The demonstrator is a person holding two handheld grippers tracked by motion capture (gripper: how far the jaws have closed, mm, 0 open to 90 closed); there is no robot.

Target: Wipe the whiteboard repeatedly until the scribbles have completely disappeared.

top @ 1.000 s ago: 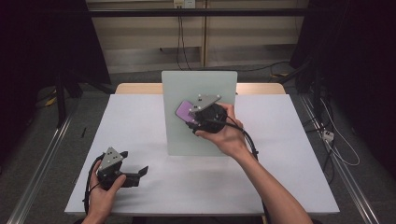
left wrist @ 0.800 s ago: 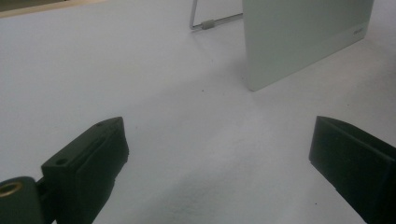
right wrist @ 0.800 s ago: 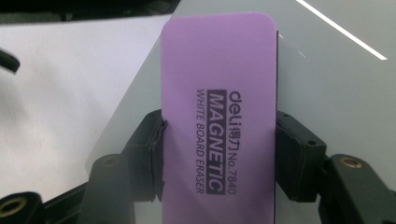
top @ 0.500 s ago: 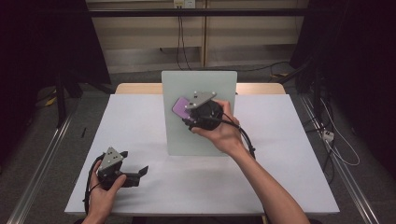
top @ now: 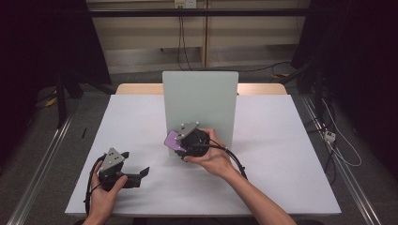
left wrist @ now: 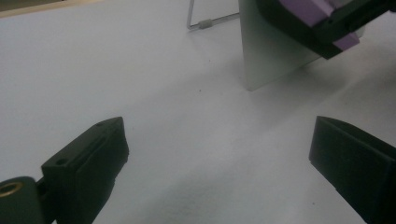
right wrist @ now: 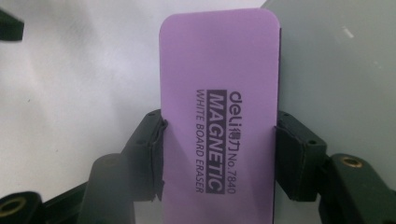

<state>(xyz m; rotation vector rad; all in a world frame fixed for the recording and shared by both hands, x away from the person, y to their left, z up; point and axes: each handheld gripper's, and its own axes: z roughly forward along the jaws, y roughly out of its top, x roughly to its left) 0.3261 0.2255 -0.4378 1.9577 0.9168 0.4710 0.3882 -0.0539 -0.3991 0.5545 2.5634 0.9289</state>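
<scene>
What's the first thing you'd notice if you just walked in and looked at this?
The purple eraser, pinched between the fingers of the right gripper near the bottom of the pale board that stands upright in the middle of the white table. Next, the left gripper, low near the table's front left corner, fingers spread wide with nothing between them.

An upright board (top: pixel 202 101) stands at frame centre on the table (top: pixel 281 140); the eraser (top: pixel 172 139) (clamped in the right gripper (top: pixel 180 140)) sits before its lower left, the left gripper (top: pixel 138 174) at lower left.
</scene>
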